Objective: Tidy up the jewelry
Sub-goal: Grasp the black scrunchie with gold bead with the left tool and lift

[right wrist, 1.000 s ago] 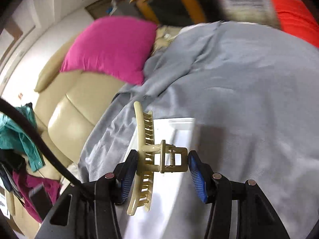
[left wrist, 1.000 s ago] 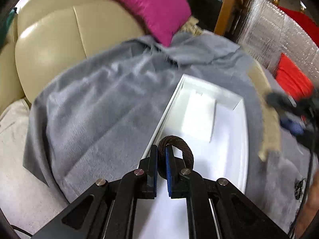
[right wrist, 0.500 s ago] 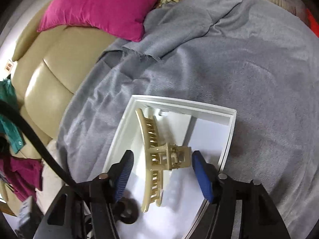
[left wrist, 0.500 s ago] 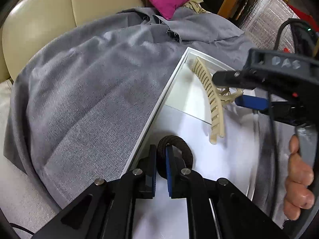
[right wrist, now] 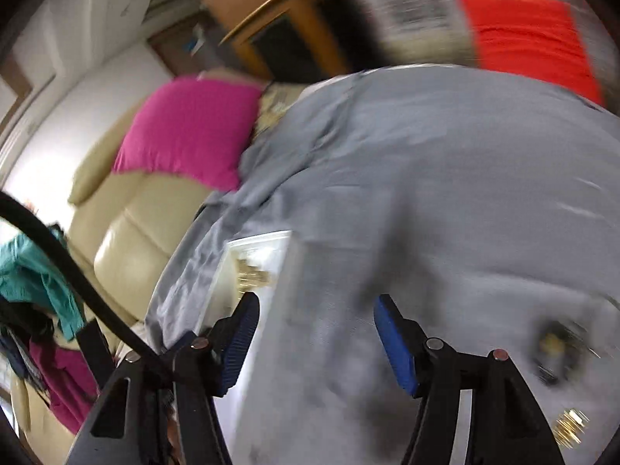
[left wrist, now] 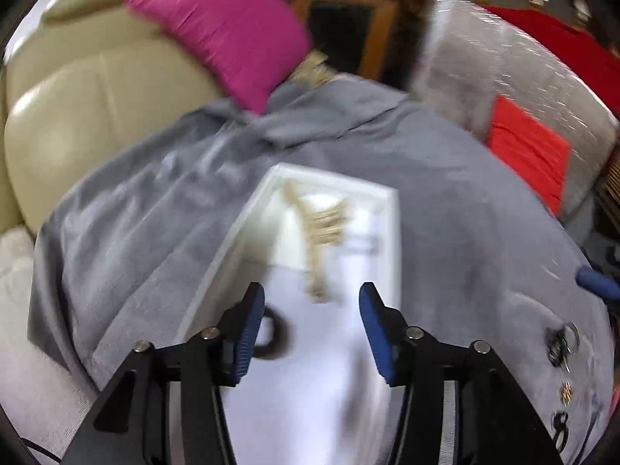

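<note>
Left hand-held gripper [left wrist: 312, 333] now spread wide, holding nothing; a second ago it was pinching brown hair tie [left wrist: 274, 335], which is now lying in white box [left wrist: 391, 240] near left finger. Right hand-held gripper [right wrist: 316, 343] also gaping empty, swinging away over grey cloth [right wrist: 445, 178]; beige claw clip [left wrist: 317, 232] it carried is now resting in box's far end. Both views blurring with motion. Judgement: two items stowed; small metal pieces [left wrist: 562, 345] on cloth likely next.

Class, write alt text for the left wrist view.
The open left gripper hangs over a white tray on a grey cloth, with a cream hair claw and a dark hair tie inside. The picture is motion-blurred.
</note>
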`<state>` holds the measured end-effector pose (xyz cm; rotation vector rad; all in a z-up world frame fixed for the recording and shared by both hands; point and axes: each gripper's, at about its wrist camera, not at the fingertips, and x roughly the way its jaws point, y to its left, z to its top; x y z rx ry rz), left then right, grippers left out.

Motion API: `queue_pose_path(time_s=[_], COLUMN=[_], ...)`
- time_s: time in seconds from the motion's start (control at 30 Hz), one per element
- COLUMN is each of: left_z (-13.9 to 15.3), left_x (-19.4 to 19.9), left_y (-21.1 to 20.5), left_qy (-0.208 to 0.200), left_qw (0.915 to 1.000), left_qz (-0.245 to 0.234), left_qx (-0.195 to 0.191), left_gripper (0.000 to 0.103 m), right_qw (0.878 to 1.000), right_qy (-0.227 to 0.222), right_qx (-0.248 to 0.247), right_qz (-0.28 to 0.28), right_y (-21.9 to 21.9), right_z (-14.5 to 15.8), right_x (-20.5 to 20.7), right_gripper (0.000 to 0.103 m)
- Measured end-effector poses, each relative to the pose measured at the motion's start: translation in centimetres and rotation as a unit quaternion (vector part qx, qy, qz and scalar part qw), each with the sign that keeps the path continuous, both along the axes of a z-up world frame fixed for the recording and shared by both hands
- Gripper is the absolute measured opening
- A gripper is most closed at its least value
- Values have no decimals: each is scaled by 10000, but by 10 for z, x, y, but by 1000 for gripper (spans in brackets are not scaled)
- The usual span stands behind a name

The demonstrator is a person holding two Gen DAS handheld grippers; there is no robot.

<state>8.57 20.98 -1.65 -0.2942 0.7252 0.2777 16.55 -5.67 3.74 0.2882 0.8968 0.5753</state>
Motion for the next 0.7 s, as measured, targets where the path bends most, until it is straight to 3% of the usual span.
queue_pose_path(time_s=[0.13, 0.33, 0.53, 0.7], left_z=[12, 6, -2, -10], left_x=[-1, 5, 20, 49], left_y=[-61, -139, -186, -215], left_qy=[-189, -57, 77, 194], left_qw=[9964, 9828, 9726, 9603], left_qz=[-808, -1841, -2320, -2779], left_qx=[190, 125, 154, -139], left_gripper=[60, 63, 63, 63], right_qw=[9979, 9887, 9750, 9658], right_qy=[5, 200, 545, 660], right_qx=[120, 473, 987, 1160], right_qz=[-640, -1406, -1915, -2222], right_y=[-89, -190, -239, -259], right_z=[-1, -27, -72, -86], right_x=[-37, -80, -82, -58], right_gripper=[62, 62, 60, 59])
